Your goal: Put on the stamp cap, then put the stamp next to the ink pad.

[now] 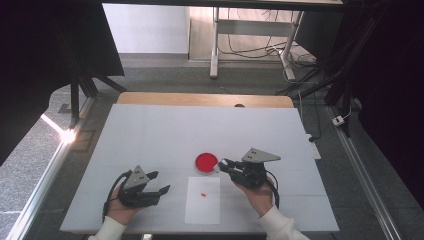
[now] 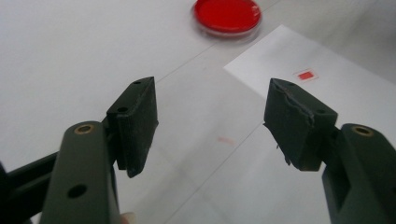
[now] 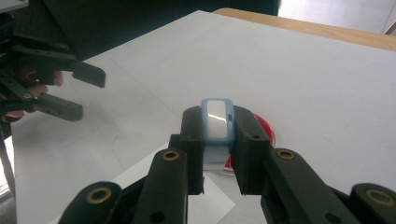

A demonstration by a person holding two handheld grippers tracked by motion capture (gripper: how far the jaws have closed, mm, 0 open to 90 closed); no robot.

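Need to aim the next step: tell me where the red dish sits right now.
In the high view the red dish sits on the white table near its middle, just beyond the white paper sheet and right beside the right gripper.

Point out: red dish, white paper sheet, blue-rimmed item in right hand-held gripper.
red dish (image 1: 206,162), high view, centre of the red disc
white paper sheet (image 1: 202,207), high view, bare lower half
blue-rimmed item (image 3: 217,119), right gripper view, pale face between the jaws

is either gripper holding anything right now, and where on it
The right gripper is shut on a small light-blue and white object, its fingers pressing its two narrow sides. The left gripper is open, nothing between its fingers.
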